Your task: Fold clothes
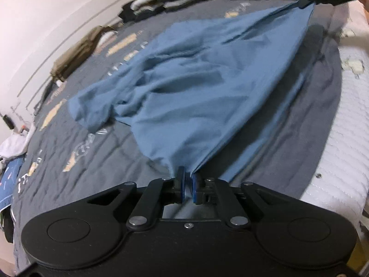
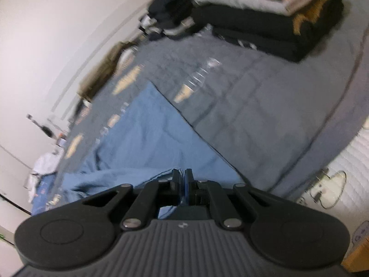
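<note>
A: Item one, left side?
B: Left tongs (image 1: 187, 181), clenched on a corner of the blue shirt (image 1: 189, 87).
A: Shirt's place?
B: Spread rumpled on the grey bedspread (image 1: 96, 152), stretched between both tongs.
A: Right side?
B: Right tongs (image 2: 183, 180), clenched on the shirt's other corner. Folded clothes stack (image 2: 272, 27) at the bed's far end.
</note>
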Demonstrator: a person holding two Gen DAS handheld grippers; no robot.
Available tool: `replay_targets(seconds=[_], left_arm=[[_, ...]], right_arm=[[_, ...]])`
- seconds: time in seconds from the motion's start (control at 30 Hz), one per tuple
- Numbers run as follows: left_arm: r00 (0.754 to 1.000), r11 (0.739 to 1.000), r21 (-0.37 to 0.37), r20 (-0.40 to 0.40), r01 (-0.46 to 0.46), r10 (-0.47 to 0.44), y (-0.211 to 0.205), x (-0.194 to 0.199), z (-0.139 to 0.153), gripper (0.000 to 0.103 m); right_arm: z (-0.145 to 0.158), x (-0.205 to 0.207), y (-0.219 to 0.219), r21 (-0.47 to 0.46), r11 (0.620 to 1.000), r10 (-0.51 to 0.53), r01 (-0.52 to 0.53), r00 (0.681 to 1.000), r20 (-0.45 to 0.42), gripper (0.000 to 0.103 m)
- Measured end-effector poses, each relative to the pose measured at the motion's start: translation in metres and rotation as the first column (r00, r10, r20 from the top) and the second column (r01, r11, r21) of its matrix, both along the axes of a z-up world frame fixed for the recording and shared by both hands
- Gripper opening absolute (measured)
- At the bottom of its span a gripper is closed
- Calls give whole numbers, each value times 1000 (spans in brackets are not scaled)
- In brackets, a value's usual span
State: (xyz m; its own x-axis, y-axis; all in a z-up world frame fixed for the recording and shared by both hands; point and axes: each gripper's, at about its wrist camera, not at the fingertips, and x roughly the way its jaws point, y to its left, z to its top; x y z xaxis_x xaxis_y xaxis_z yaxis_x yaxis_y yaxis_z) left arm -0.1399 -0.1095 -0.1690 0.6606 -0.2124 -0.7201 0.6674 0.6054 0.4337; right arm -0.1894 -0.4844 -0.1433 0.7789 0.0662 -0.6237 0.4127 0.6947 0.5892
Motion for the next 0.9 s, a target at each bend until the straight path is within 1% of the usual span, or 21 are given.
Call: replay_targets(seconds=[0.1, 0.13, 0.3, 0.4, 0.5, 0.57, 0.6, 0.63, 0.7, 0.77, 0.8, 0.83, 0.9], left_arm=[[999, 999, 26, -15, 33, -33, -3, -4, -4, 9], [999, 999, 24, -17, 33, -32, -2, -3, -3, 11], [1000, 1000, -8, -15, 6, -7, 5, 1, -1, 11], [999, 999, -28, -28, 27, -28, 8, 3, 3, 6], [999, 1000, -17, -33, 17, -17, 6, 7, -1, 5], [999, 1000, -13, -50, 9, -10, 4, 8, -1, 7], [998, 1000, -11, -55, 7, -8, 4, 8, -1, 8], [998, 1000, -9, -59, 5, -6, 3, 8, -1, 10], [997, 1000, -20, -79, 8, -9, 3, 7, 3, 21], [994, 998, -61, -104, 28, -35, 7, 1, 11, 51], [992, 995, -88, -117, 43, -53, 9, -2, 16, 55], [989, 991, -122, -128, 53, -69, 12, -5, 22, 55], [986, 969, -244, -145, 39, -76, 22, -5, 38, 55]], right_arm=[[-5, 4, 1, -5, 1000, 11, -11, 999, -44, 3], [-4, 3, 1, -6, 1000, 19, -19, 999, -47, 3], [7, -8, 0, -33, 999, -6, 6, 1000, 1, 3], [11, -15, -1, -41, 999, -15, 16, 1000, 16, 3], [4, -9, 0, -82, 997, 0, -3, 999, -40, 3], [-6, 2, 4, -140, 990, 13, -31, 991, -131, 4], [-9, 4, 4, -151, 988, 7, -30, 989, -148, 5], [-10, 5, 3, -156, 988, -2, -22, 988, -154, 7], [-9, 4, 0, -164, 986, -24, -2, 987, -157, 8], [-1, -2, -5, -181, 983, -54, 29, 989, -136, 9], [4, -7, -7, -191, 980, -72, 49, 991, -116, 11], [9, -11, -10, -194, 979, -84, 65, 992, -94, 13], [18, -17, -12, -186, 979, -94, 83, 994, -52, 15]])
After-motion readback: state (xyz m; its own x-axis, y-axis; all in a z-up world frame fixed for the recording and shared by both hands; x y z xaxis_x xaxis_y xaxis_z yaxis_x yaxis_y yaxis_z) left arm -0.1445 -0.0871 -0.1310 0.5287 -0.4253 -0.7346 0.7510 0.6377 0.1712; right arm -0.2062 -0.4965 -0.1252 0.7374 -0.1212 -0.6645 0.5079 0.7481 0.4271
